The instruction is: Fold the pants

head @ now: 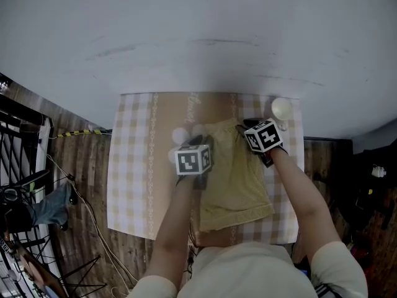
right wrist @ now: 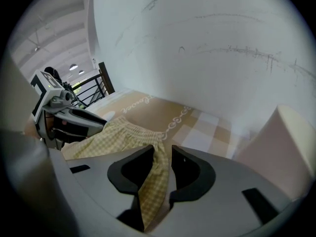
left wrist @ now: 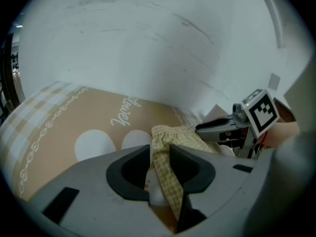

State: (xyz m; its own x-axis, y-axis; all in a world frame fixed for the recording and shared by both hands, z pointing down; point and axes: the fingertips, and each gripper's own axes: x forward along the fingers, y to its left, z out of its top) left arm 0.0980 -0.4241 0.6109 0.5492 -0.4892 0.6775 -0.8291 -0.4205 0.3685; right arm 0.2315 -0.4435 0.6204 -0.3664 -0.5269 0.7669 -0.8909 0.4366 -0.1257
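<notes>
Yellow checked pants (head: 234, 179) lie on the checked tablecloth (head: 133, 166), legs toward me and the elastic waistband at the far end. My left gripper (head: 200, 146) is shut on the waistband's left corner; the cloth (left wrist: 165, 167) runs between its jaws. My right gripper (head: 248, 129) is shut on the waistband's right corner, with cloth (right wrist: 155, 177) pinched between its jaws. Both corners are lifted a little off the table. The right gripper (left wrist: 232, 127) shows in the left gripper view, and the left gripper (right wrist: 64, 117) in the right gripper view.
A white wall (head: 198, 36) rises just behind the table. A pale round object (head: 281, 108) stands at the table's far right corner. White round prints (left wrist: 94, 143) mark the cloth's tan middle band. Black railing (head: 18, 129) and cables lie on the wooden floor at left.
</notes>
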